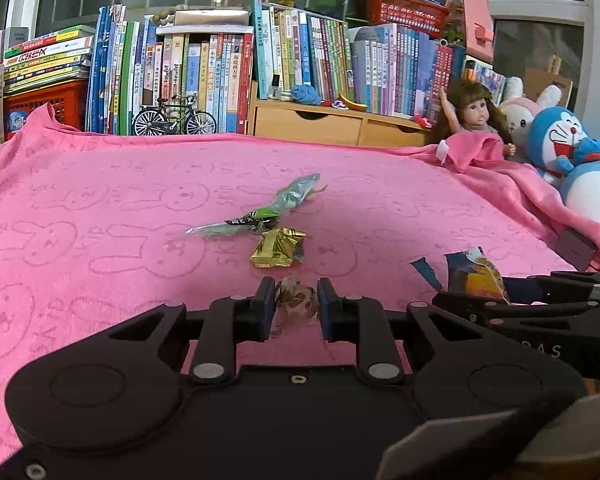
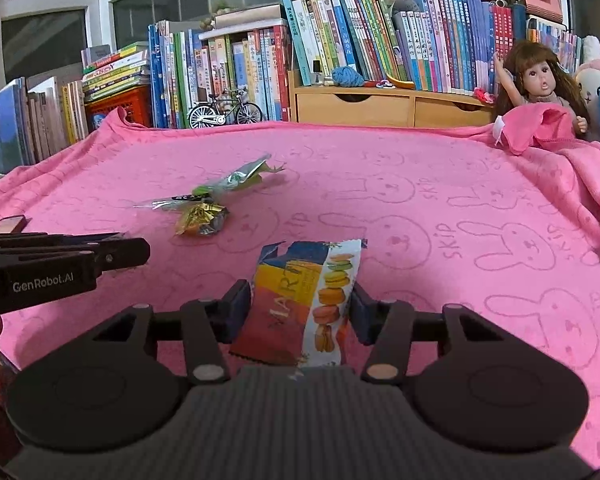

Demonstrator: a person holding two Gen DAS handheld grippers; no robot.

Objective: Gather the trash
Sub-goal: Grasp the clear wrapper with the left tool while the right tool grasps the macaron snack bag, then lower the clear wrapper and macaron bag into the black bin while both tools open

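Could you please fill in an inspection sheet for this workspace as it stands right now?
Surface: pink bunny-print blanket, rumpled at its far right corner.
Job's things: macaron wrapper and crumpled clear wrapper in the grippers; gold foil wrapper and green wrapper lying on the blanket, close together.
Clutter: nothing seen besides the wrappers.
Grippers: left gripper shut on the crumpled clear wrapper; right gripper shut on the macaron wrapper.
Cables: nothing seen.
Surroundings: books, model bicycle, doll, wooden drawers, plush toys.
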